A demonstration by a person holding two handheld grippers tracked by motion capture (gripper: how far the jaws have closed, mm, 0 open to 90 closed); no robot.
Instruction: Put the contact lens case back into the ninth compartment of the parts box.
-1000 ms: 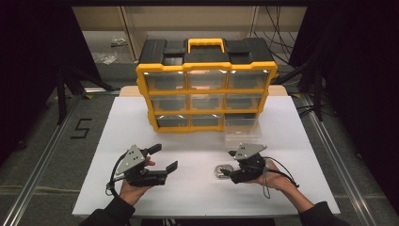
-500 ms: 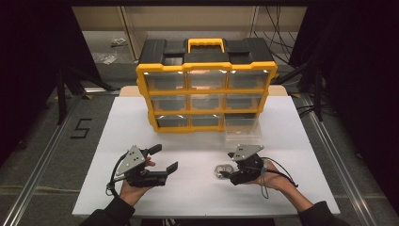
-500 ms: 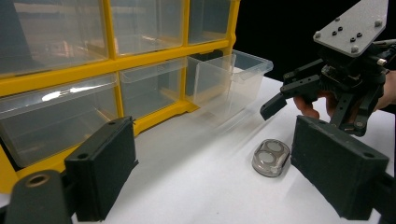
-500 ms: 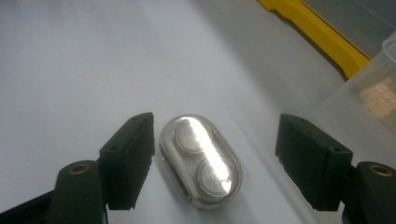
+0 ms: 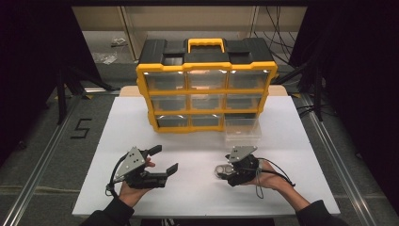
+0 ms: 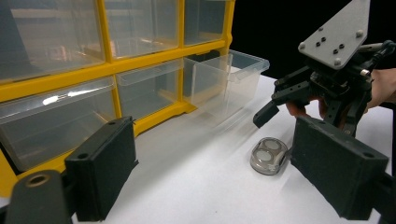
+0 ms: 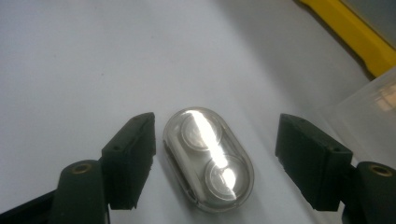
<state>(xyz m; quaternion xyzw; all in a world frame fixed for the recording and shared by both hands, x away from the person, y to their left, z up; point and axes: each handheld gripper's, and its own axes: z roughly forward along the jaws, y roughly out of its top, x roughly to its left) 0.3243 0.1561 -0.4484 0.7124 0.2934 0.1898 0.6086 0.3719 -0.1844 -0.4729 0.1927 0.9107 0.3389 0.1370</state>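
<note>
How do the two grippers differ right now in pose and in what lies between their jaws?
The right gripper points down at the table with the small clear oval case lying between its open jaws, pads not touching it. The left gripper is held roughly level, aimed toward the yellow drawer organizer, with nothing between its jaws. Both are open and hand-held over the white table.

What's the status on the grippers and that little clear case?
Right gripper open, straddling the clear oval case, pads not touching. Left gripper open, empty. Case flat on white table. Pulled-out clear drawer beyond it; nothing in the way.
</note>
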